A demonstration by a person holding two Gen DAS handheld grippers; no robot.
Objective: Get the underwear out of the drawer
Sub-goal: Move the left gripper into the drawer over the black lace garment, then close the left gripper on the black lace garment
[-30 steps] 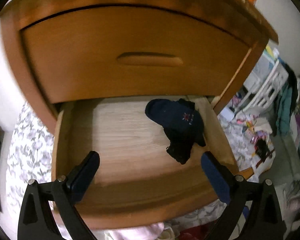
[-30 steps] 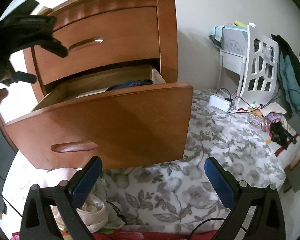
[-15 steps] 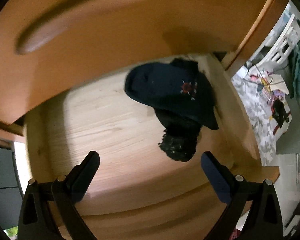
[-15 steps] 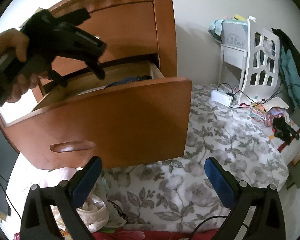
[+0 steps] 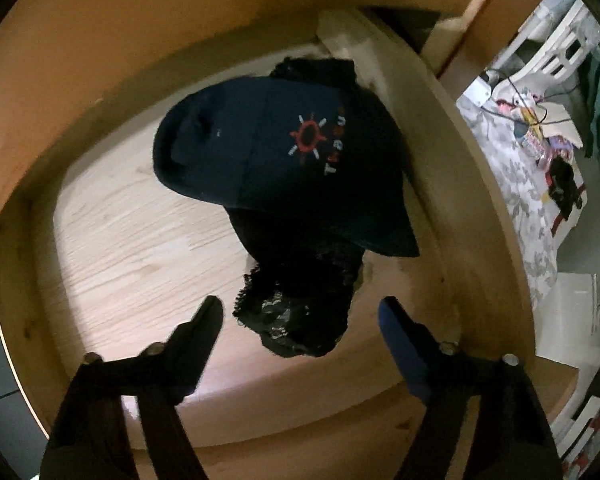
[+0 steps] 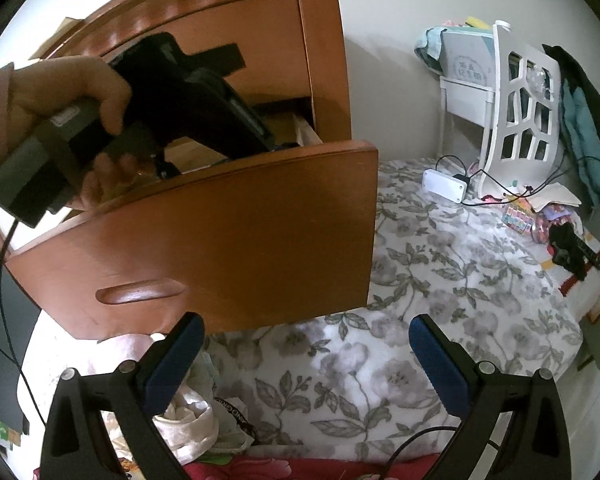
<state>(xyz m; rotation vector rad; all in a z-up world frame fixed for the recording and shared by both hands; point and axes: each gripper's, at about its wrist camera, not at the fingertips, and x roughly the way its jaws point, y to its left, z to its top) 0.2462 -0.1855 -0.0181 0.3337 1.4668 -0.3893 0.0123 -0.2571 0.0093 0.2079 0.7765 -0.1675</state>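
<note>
since a second ago the left gripper (image 5: 300,312) has dropped from above the chest into the open drawer (image 5: 120,248), and its jaws have just been closing, though they are parted now with the lace edge of the underwear (image 5: 300,312) between them and no pad pressing on it yet. largest first: the wooden chest (image 6: 228,48) fills the right wrist view, its lower drawer pulled out over a flowered bedspread (image 6: 440,280), and the person's hand (image 6: 60,96) drives the left tool down past the drawer front. inside, a navy cap (image 5: 284,152) with a red sun mark lies over the black underwear, which sits against the drawer's right side and pokes out below the brim toward the jaws. the right gripper (image 6: 306,344) hangs wide open over the bedspread, holding nothing. as a judgement, the risk is the cap: it rests on the garment, so a pull could drag it out too, or a shallow pinch on loose lace could slip. how much fabric lies under the cap is hidden, and black on black blurs the garment's outline; from the right wrist view the drawer's contents are blocked by the tool.
</note>
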